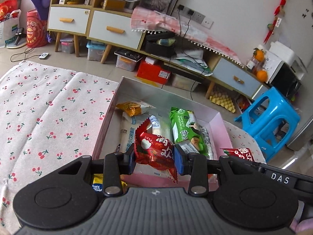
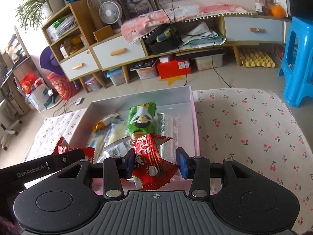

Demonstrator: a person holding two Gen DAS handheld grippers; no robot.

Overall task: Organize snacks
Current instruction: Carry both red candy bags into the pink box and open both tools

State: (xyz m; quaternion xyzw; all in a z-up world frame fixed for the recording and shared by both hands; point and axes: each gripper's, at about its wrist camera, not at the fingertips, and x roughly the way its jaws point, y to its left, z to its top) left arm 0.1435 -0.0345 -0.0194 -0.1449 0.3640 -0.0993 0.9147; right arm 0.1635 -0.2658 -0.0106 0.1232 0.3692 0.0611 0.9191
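While both grippers hang over the near end of the shallow pink-walled cardboard box [image 1: 214, 117], each carries a snack. Left gripper [image 1: 154, 159]: blue pads clamped on a crinkly red foil snack packet with white lettering [image 1: 154, 148], pads pressing both sides, packet held above the box's near edge. Right gripper [image 2: 155, 162]: a second red foil snack packet [image 2: 150, 164] stands between its pads; the left pad presses the wrapper, the right pad meets only the flared foil edge, so the grip looks light but the packet is held off the surface.

Each tool shows in the other's camera. Right wrist view: the left gripper's black arm at lower left, its red packet peeking out. Left wrist view: the right gripper's arm at lower right, with its packet.

Box contents: a green plastic-wrapped snack with a cartoon face [image 2: 141, 117] lying lengthwise near the middle; a clear-and-white wrapped long bar [image 2: 168, 125] just beside it toward the right wall; a white bread-style packet with blue print [image 1: 128, 131] on the left; an orange-and-white small packet [image 1: 133, 107] at the far left corner. Several overlap.

Box sits on a white cloth with a red cherry print [image 2: 244, 121] covering the table. A yellow packet [image 1: 97, 180] is partly hidden under the left gripper.

Background: a blue plastic stool [image 1: 273, 117] on the tiled floor.
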